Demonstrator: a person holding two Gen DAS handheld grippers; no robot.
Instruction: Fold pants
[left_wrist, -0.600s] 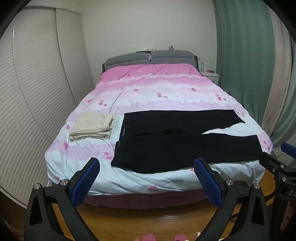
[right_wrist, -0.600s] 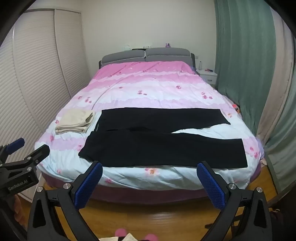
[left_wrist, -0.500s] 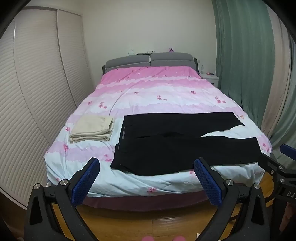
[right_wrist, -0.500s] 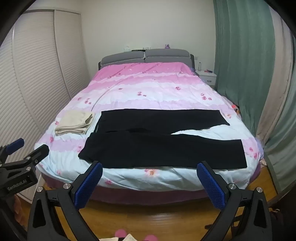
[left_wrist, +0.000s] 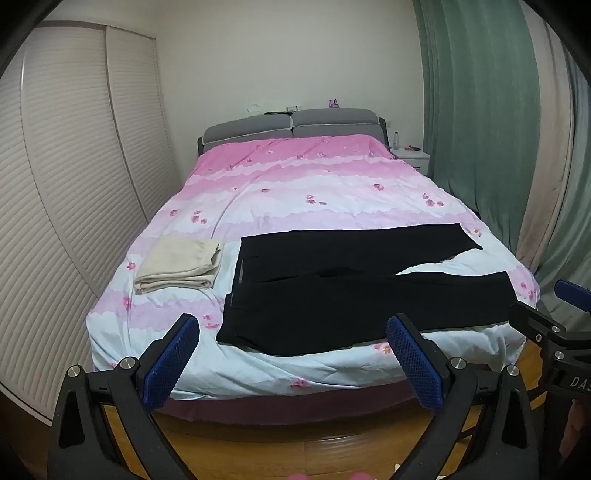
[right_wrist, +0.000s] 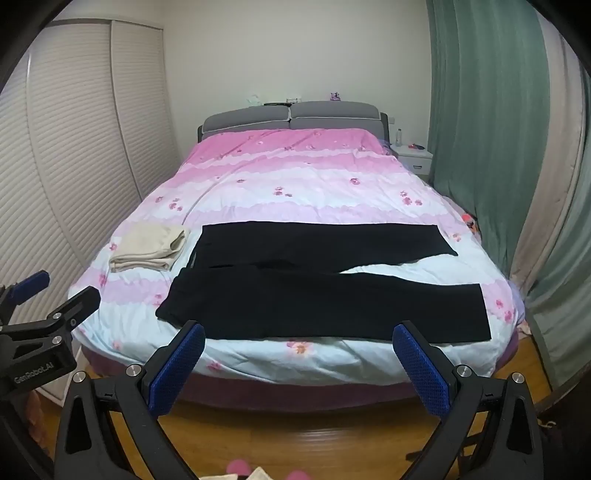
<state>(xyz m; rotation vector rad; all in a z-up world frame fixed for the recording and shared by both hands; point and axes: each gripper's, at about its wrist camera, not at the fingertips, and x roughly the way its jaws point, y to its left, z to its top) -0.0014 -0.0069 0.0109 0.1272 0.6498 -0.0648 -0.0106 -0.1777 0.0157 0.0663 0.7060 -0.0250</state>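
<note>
Jaws on both grippers stood wide apart w/ nothing between them. Left gripper (left_wrist: 293, 354) and right gripper (right_wrist: 299, 363) both hung over the wood floor (right_wrist: 295, 435) at the foot of the bed (left_wrist: 258, 369), short of the mattress edge, blue pads (left_wrist: 170, 363) facing inward.

Pants (left_wrist: 369, 295), black, lay flat across the near end of the bed, unfolded, waist toward the left and legs running to the right. Legs were split: far leg angled up toward the right edge, near leg roughly parallel to the foot of the bed, w/ a wedge of duvet (right_wrist: 295, 177) showing between the cuffs. In the right wrist view the pants (right_wrist: 325, 299) sat just beyond the pads.

Beige folded cloth (left_wrist: 179, 266) lay left of the waist, near it but apart, also on the bed.

Writing: in the right wrist view the left gripper's body at the left edge read "GenRobot.AI" (right_wrist: 33, 373). In the left wrist view the right gripper's body at the right edge showed "DAS", rest cut off by the frame.

Duvet was pink-and-white banded w/ small pink flowers. Grey headboard (left_wrist: 291, 123) at the far end, small items on top too small to read. Slatted wardrobe doors (left_wrist: 74, 177) on the left, green curtain (left_wrist: 480, 129) on the right, white nightstand (right_wrist: 412, 157) beside it.
</note>
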